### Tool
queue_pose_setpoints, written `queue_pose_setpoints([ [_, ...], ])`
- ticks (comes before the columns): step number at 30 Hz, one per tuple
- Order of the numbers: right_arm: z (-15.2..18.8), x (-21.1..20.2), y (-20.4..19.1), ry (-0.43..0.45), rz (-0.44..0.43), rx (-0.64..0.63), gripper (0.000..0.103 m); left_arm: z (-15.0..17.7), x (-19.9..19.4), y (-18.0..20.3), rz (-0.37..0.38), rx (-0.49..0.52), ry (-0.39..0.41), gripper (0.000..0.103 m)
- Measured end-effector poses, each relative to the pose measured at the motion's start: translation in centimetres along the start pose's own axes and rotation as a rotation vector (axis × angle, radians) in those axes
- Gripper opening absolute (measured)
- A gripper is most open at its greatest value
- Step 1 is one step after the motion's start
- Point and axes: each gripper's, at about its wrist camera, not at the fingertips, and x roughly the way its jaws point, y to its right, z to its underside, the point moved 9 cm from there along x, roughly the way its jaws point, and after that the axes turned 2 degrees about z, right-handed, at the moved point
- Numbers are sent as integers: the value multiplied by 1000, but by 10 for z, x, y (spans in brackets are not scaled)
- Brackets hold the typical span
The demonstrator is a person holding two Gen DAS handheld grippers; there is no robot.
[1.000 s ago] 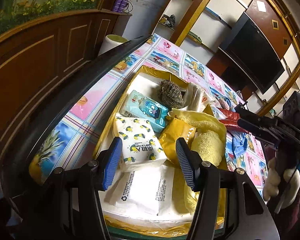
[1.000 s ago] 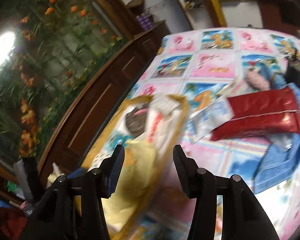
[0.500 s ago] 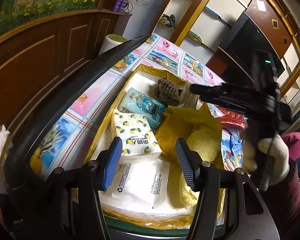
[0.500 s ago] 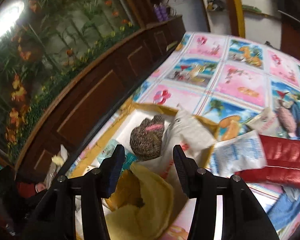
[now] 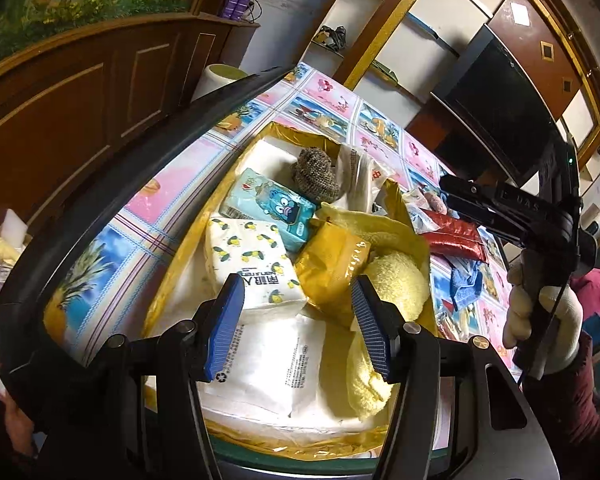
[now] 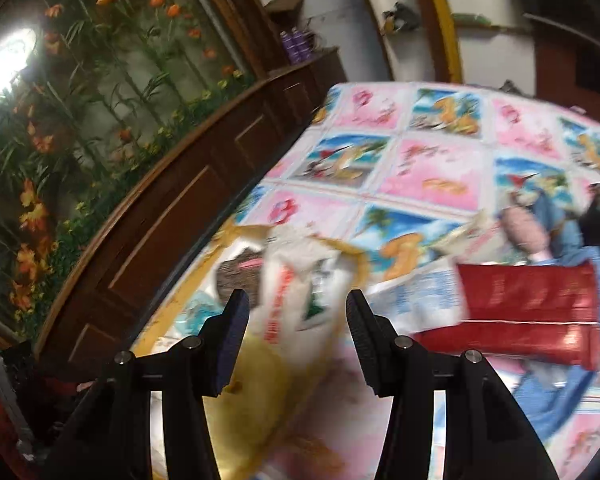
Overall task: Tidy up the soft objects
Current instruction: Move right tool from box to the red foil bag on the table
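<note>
A yellow-lined box [image 5: 228, 168] on the table holds soft items: a lemon-print tissue pack [image 5: 248, 264], a blue cartoon tissue pack [image 5: 272, 208], a brown scrubber [image 5: 314, 174], a yellow packet [image 5: 332, 260], a yellow towel [image 5: 396, 280] and a white flat pack [image 5: 268, 356]. My left gripper [image 5: 298, 328] is open and empty above the box's near end. My right gripper [image 6: 294, 340] is open and empty, above the box's far right corner; it shows in the left wrist view [image 5: 500, 208]. A white bag [image 6: 300, 288] leans on the box rim.
A red packet [image 6: 528, 304], a blue cloth [image 6: 556, 400], a pale blue-printed packet [image 6: 416, 300] and a pink item [image 6: 524, 232] lie on the patterned tablecloth [image 6: 428, 168] right of the box. A dark wooden cabinet [image 5: 80, 80] stands behind the table. A black curved rim [image 5: 112, 176] borders the table's left edge.
My right gripper swung in over the box and has now pulled back to the right, toward the red packet. My left gripper stayed open over the box.
</note>
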Motion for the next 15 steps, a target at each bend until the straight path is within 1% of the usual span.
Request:
queue_pose_setpoints([
  [4,-6,-7,47,22,148,35,51,0,-1,0,2,-2,4,56],
  [7,-12,-2,78,14,218,75,51,0,2,0,2,-9,-4,56],
  [9,-13,6,92,0,250,88,51,1,2,3,4,-3,-4,56],
  [12,-15,18,94,-13,286,55,51,1,2,6,5,10,-6,56],
  [15,-20,32,81,-18,311,-25,51,3,4,9,3,18,-15,56],
])
